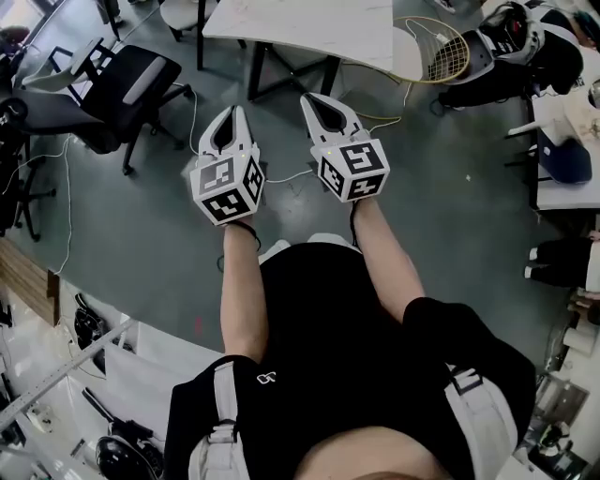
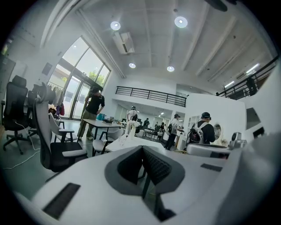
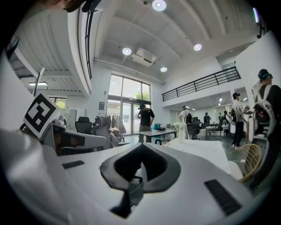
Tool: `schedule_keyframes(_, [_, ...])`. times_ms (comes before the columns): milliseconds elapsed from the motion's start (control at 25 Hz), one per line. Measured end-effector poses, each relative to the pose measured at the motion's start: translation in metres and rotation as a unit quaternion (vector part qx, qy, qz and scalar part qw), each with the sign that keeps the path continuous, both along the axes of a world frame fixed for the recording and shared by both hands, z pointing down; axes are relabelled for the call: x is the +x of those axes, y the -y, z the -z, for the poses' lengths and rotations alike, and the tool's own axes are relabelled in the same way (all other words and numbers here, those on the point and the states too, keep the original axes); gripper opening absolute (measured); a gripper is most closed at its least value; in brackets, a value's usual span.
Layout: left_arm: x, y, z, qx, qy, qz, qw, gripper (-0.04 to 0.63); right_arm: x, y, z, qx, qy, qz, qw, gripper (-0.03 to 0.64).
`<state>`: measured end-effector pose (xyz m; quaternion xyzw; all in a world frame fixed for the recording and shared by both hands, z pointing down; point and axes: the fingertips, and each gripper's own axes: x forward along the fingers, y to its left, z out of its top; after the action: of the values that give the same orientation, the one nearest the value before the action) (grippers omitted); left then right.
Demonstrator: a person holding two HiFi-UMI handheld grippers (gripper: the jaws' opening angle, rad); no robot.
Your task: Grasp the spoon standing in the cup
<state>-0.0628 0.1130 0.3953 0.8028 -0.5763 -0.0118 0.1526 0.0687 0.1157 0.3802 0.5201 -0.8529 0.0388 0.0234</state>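
At the left a chair point(image 1: 122, 84) stands on the floor point(image 1: 141, 216), with a cable point(image 1: 281, 176) trailing across the floor under the grippers. The left gripper point(image 1: 234, 111) is held out over bare floor, its jaws closed tip to tip with nothing between them. Ahead of both grippers is a white table point(image 1: 300, 28), well apart from their tips. The right gripper point(image 1: 315, 97), just beside the left, also has its jaws pressed together and empty. A racket point(image 1: 441, 47) lies at the table's right end, and a desk point(image 1: 562, 187) stands at the far right.

In the gripper views a small pale thing point(image 3: 180, 130) stands upright on the table. It is too small to tell whether it is the cup with the spoon. A person point(image 2: 92, 112) stands at another table behind it.
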Motion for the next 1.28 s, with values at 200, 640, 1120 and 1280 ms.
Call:
schedule_keyframes(200, [-0.002,0.003,-0.003,-0.001,-0.011,0.0,0.9999,0.014,0.002,0.0,-0.004,-0.005,-0.013,-0.005,1.0,0.006])
schedule_keyframes(640, [-0.002,0.017,-0.008,-0.003,-0.028,-0.008,0.9996,0.014,0.005,0.009,-0.004,-0.001,-0.027,-0.015,1.0,0.006])
schedule_keyframes(1120, [-0.008,0.032,0.001,0.012,-0.031,-0.003,0.9995,0.014,0.015,0.029,0.007,0.013,-0.026,-0.023,0.999,0.006])
schedule_keyframes(1280, [-0.025,0.04,0.008,0.022,-0.029,0.015,0.9992,0.014,0.008,0.041,0.013,0.024,-0.023,-0.014,0.999,0.006])
